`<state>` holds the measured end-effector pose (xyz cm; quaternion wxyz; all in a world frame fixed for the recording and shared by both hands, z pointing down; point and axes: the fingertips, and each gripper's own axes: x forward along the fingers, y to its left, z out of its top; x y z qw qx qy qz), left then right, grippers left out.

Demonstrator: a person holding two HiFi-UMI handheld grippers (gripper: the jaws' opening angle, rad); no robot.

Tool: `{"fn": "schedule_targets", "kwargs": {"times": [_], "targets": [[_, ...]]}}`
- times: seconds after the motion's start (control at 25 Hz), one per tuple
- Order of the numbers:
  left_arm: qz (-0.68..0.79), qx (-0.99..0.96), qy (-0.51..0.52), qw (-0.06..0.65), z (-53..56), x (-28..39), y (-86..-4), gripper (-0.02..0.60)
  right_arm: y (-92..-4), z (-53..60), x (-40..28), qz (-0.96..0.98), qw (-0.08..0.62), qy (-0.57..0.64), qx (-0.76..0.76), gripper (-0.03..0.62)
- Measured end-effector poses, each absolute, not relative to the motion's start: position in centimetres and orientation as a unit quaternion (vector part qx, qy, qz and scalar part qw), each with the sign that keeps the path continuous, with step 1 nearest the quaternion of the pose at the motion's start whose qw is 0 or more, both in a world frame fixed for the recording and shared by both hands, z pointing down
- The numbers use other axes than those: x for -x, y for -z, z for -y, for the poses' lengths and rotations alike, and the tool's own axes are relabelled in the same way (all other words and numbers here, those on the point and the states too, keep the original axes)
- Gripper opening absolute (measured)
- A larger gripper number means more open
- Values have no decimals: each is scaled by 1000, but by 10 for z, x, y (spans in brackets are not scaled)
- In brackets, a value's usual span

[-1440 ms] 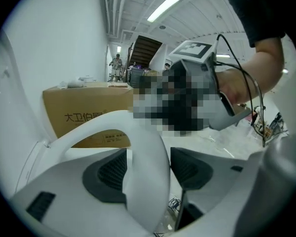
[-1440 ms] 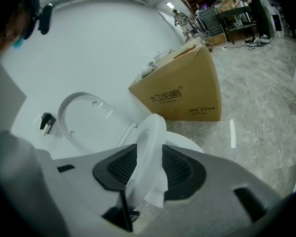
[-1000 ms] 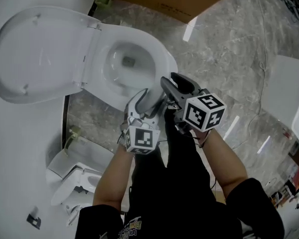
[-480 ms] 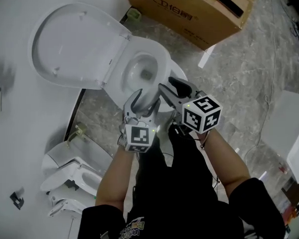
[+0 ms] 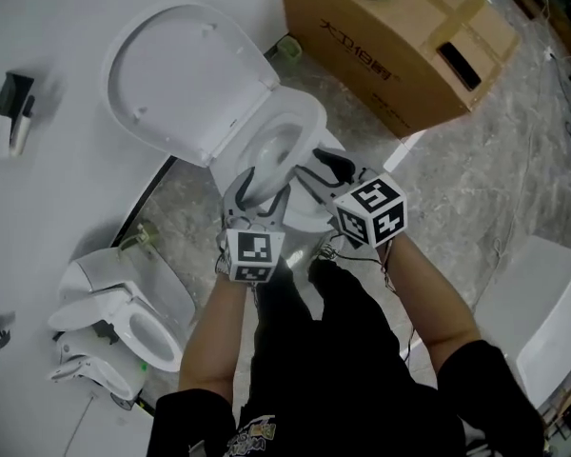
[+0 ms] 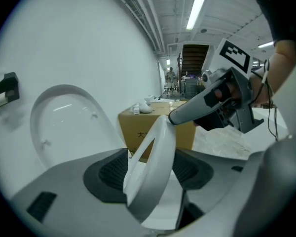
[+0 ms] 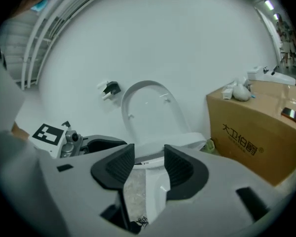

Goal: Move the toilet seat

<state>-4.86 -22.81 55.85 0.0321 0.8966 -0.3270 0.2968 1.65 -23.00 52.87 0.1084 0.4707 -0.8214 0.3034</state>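
Here you are over the toilet bowl (image 5: 316, 120), both grippers in at its front rim. The lid (image 5: 186, 84) stands up against the white wall. Your left gripper (image 5: 263, 187) has the toilet seat (image 6: 153, 167) standing between its 2 jaws. The white ring fills the gap from pad to pad, so that's a clamp, with the seat tilted up off the bowl.

Your right gripper (image 5: 316, 171) is just beside it, 1 fingertip (image 6: 173, 117) touching the top of the raised ring. Its jaws have just been opening and now stand moderately apart. The seat's front edge runs across at their tips, not squeezed.

A cardboard box (image 5: 400, 46) sits near the toilet on the marble floor (small white things on top, too small to name). A 2nd, smaller toilet (image 5: 124, 322) sits low at your left.
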Motion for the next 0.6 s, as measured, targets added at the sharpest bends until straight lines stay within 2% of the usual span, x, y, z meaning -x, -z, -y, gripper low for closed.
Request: {"fn": "schedule_targets", "kwargs": {"times": [0.24, 0.6], "targets": [[388, -876, -279, 65, 250, 67, -545, 262, -513, 252, -5, 834, 116, -280, -462, 198], [437, -865, -242, 47, 296, 92, -519, 261, -489, 296, 17, 837, 93, -260, -473, 199]]}}
